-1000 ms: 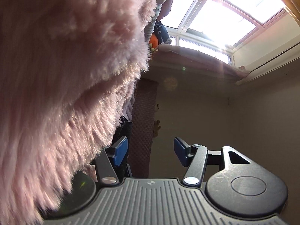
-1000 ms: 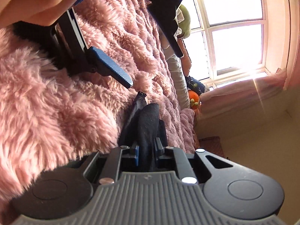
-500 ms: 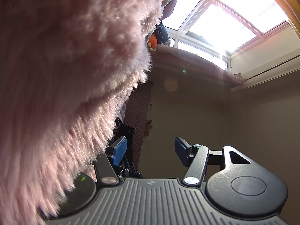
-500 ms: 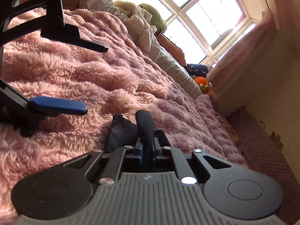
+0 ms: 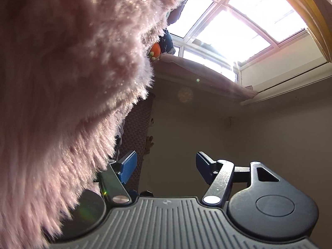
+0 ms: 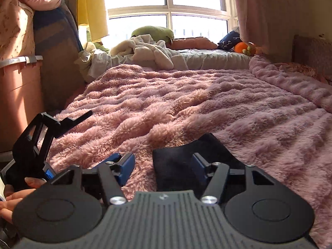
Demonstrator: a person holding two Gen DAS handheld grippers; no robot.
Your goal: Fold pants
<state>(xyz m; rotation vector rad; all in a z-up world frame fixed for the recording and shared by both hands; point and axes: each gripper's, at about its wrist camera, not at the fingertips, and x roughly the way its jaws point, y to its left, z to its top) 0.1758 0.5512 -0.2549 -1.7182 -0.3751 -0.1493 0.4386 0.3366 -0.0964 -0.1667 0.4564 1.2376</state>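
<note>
right wrist: right gripper [image 6: 164, 167] fingers just opened, black pants [image 6: 176, 166] released.

Right gripper [image 6: 162, 167] jaws just opened, lower centre; black pants [image 6: 178, 166] between them on pink blanket [image 6: 186, 103]; left gripper [image 6: 41, 141] lower left.

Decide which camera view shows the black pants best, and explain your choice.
The right wrist view. There the black pants lie in the open on the pink blanket, between the spread fingers of the right gripper. The left wrist view shows only blanket, wall and window, no pants.
</note>
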